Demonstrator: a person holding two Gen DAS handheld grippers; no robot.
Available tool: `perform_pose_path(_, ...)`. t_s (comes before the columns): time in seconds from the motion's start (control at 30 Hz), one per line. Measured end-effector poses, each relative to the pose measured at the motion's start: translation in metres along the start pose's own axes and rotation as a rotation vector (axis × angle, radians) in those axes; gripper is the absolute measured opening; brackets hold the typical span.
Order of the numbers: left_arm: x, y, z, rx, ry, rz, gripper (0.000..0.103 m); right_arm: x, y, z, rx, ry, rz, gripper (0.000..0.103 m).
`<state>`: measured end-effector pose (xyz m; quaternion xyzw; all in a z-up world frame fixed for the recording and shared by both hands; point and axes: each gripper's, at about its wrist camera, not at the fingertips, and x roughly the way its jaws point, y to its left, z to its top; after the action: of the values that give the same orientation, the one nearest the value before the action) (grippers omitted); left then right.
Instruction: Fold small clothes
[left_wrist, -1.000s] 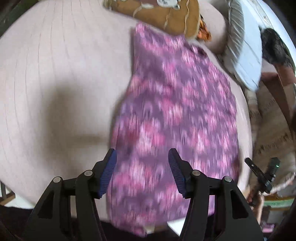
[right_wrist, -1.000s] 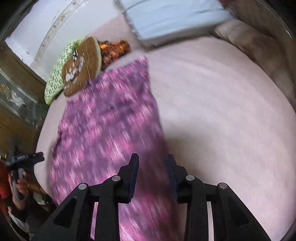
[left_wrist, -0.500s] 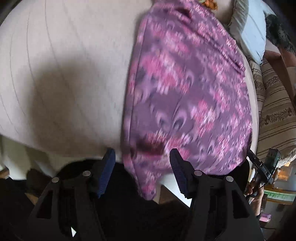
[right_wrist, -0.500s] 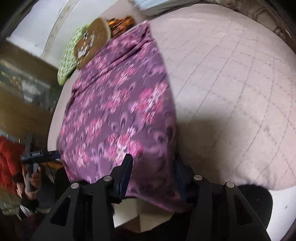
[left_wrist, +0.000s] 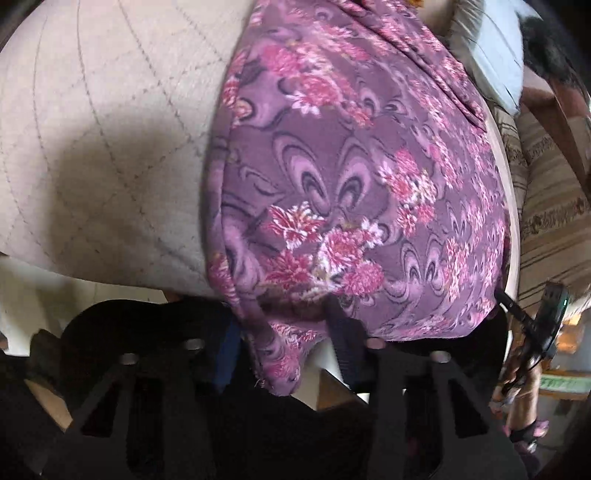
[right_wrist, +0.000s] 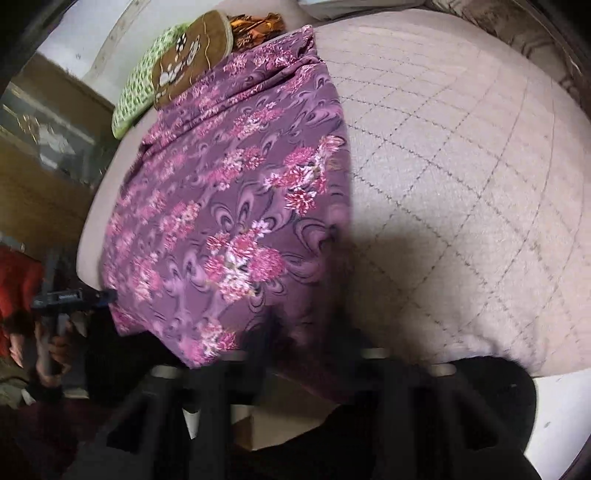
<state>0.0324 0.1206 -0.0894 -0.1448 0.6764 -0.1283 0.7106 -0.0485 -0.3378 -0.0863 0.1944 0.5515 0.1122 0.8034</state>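
The left gripper points steeply down at the near edge of the bed; its jaws have just been closing and now stand narrow, with the near left corner of the purple flowered cloth hanging between them. Whether the pads actually pinch the fabric is hard to tell, since a gap still shows beside the right finger. The right gripper sits at the cloth's near right corner; its jaws have just been closing too and are drawn almost together over the hem, the fabric bunched in between, though blur hides the pads. Each camera catches the other tool at the frame's edge, held in a hand, with a red sleeve in the right wrist view.

The cloth lies flat and long on the bed, running away from the near edge, its near hem drooping over the side. Under it is a pale quilted cover stitched in diamonds. At the far end, a brown cushion with a cartoon picture overlaps the cloth's far corner, with a green patterned cushion just beside it. A pale blue pillow and a striped blanket lie off the bed's right side. No writing is readable anywhere.
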Motion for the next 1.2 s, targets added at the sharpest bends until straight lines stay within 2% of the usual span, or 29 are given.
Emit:
perform_pose_path(0.03,-0.004,0.000,-0.002,0.011,-0.011,-0.007,0.013,-0.001,-0.004,0.000,0.027,-0.003,0.019,0.011)
perform_pose_path(0.07,-0.008,0.002,-0.004,0.013,-0.018,-0.025,0.004,-0.002,-0.006,0.000,0.046,-0.003,0.040,0.011)
perform_pose_path(0.23,-0.048,-0.004,-0.005,-0.003,-0.122,-0.215,0.004,-0.021,-0.010,0.003,0.128,-0.039,0.190,0.010)
perform_pose_path(0.43,-0.084,-0.016,0.019,-0.026,-0.217,-0.373,0.004,-0.045,-0.007,0.018,0.179,-0.096,0.334,0.010)
perform_pose_path(0.6,-0.093,-0.033,0.047,-0.026,-0.244,-0.401,0.004,-0.050,0.002,0.038,0.198,-0.131,0.408,0.010)
perform_pose_path(0.83,-0.096,-0.042,0.096,-0.067,-0.301,-0.412,0.004,-0.043,0.008,0.095,0.208,-0.213,0.476,0.010)
perform_pose_path(0.97,-0.098,-0.041,0.135,-0.103,-0.347,-0.412,0.004,-0.032,0.010,0.141,0.213,-0.263,0.499,0.010)
perform_pose_path(1.2,-0.088,-0.036,0.228,-0.173,-0.395,-0.390,0.004,0.016,0.004,0.234,0.284,-0.335,0.522,0.010)
